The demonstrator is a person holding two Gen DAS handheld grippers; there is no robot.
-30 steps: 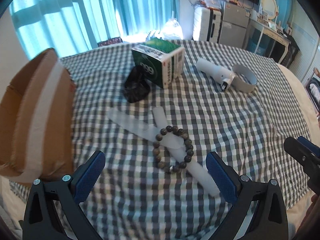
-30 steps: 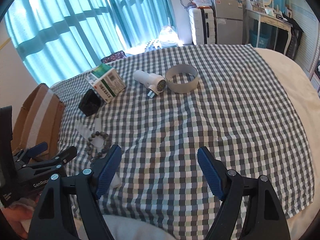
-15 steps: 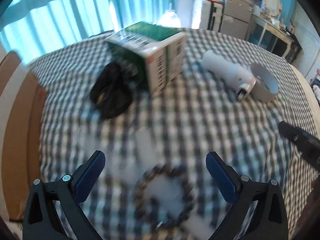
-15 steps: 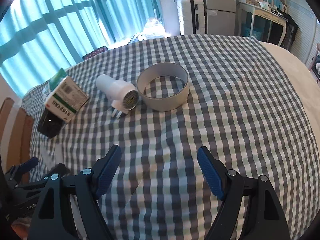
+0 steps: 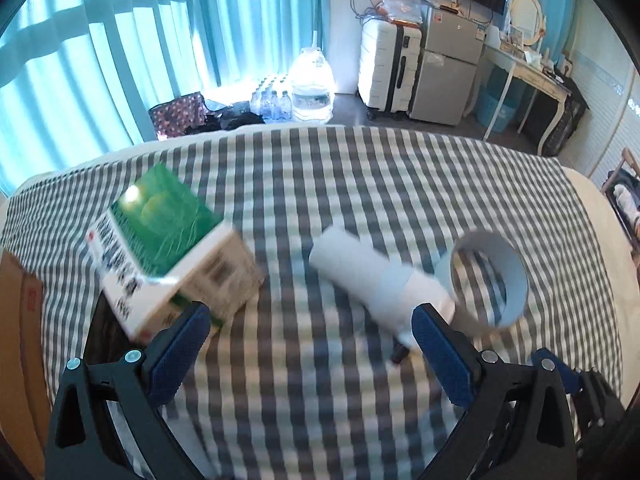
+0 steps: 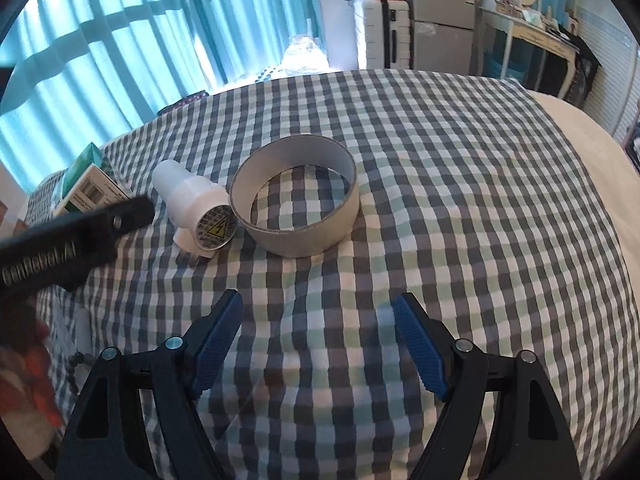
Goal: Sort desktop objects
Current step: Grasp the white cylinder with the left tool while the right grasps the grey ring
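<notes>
On the checked cloth a white plug-in cylinder lies just beside a grey cardboard ring, a yellow lightning sign on its end label. The green-and-white box has unreadable print. Left gripper and right gripper both gape, empty.
</notes>
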